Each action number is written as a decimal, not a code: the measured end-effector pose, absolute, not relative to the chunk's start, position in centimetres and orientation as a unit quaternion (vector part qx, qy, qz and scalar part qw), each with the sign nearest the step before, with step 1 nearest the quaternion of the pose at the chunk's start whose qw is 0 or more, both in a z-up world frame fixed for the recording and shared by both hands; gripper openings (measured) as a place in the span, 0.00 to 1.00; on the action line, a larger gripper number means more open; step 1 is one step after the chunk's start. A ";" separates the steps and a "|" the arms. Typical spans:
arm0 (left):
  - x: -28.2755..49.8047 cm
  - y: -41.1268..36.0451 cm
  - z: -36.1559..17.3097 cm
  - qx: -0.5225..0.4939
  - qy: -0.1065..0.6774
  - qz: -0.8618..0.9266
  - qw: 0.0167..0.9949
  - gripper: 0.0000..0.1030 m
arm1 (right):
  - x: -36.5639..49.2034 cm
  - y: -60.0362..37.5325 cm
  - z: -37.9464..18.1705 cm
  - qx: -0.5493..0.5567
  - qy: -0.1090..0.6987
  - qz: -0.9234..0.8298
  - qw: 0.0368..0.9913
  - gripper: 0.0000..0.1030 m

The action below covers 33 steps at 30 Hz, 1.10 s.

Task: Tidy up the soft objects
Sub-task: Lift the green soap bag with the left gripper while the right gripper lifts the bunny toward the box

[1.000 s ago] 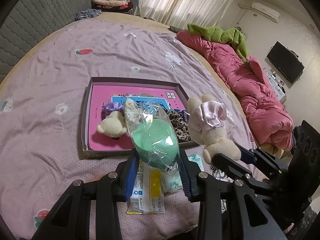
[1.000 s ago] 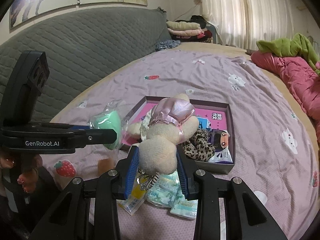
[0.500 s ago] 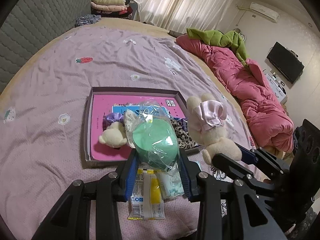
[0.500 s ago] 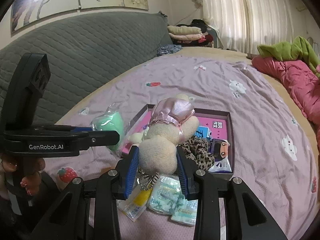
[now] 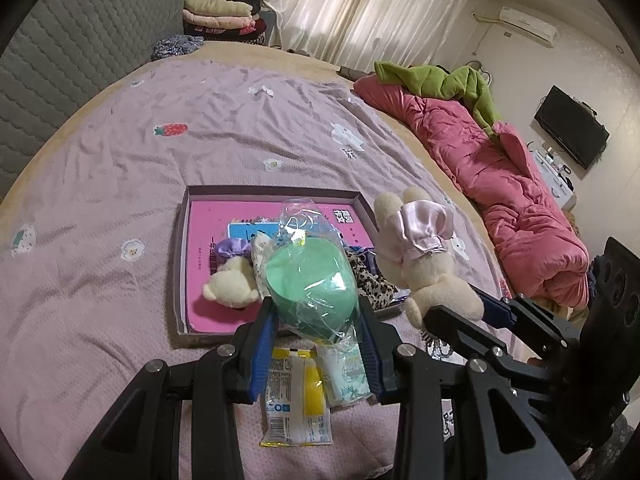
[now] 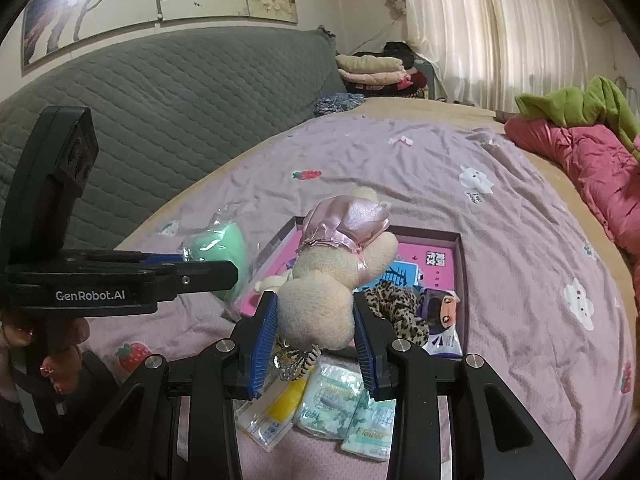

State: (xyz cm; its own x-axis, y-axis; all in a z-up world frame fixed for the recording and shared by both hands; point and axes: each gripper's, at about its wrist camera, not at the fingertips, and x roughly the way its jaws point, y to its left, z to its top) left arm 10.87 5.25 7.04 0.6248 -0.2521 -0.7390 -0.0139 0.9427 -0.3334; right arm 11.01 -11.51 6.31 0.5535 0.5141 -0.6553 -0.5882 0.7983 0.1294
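My left gripper [image 5: 316,316] is shut on a green sponge in clear wrap [image 5: 310,276], held above the near edge of a shallow box with a pink bottom [image 5: 182,264]. My right gripper [image 6: 314,320] is shut on a cream plush bunny in a pink satin dress [image 6: 328,284], held in the air to the right of the sponge; the bunny also shows in the left wrist view [image 5: 424,264]. In the box lie a small plush bear with a purple bow [image 5: 230,286], a leopard-print scrunchie [image 6: 396,308] and a tissue pack with a cartoon face [image 6: 442,320].
Tissue and wipe packets [image 5: 298,396] lie on the purple bedspread [image 5: 120,160] below both grippers. A pink quilt with a green cloth [image 5: 500,152] lies along the right. A grey headboard [image 6: 160,92] and folded clothes [image 6: 376,68] stand behind.
Both grippers have risen and drawn back a little with their loads, so the box looks smaller and farther away. Both holds stay the same.
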 end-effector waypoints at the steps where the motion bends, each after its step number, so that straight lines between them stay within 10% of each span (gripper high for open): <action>1: 10.9 5.4 7.1 -0.157 0.427 -0.066 0.888 0.38 | 11.0 -11.5 6.3 -0.053 0.353 0.313 0.880 0.37; 33: 14.4 9.8 5.9 -0.169 0.425 -0.026 0.889 0.38 | 14.2 -10.6 7.0 -0.051 0.344 0.304 0.887 0.37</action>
State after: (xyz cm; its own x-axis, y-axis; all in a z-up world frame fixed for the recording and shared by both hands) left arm 14.42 9.81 5.90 0.6375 -0.1889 -0.7469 -0.0978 0.9418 -0.3217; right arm 14.24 -10.65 6.97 0.5793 0.5033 -0.6411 -0.5740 0.8104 0.1176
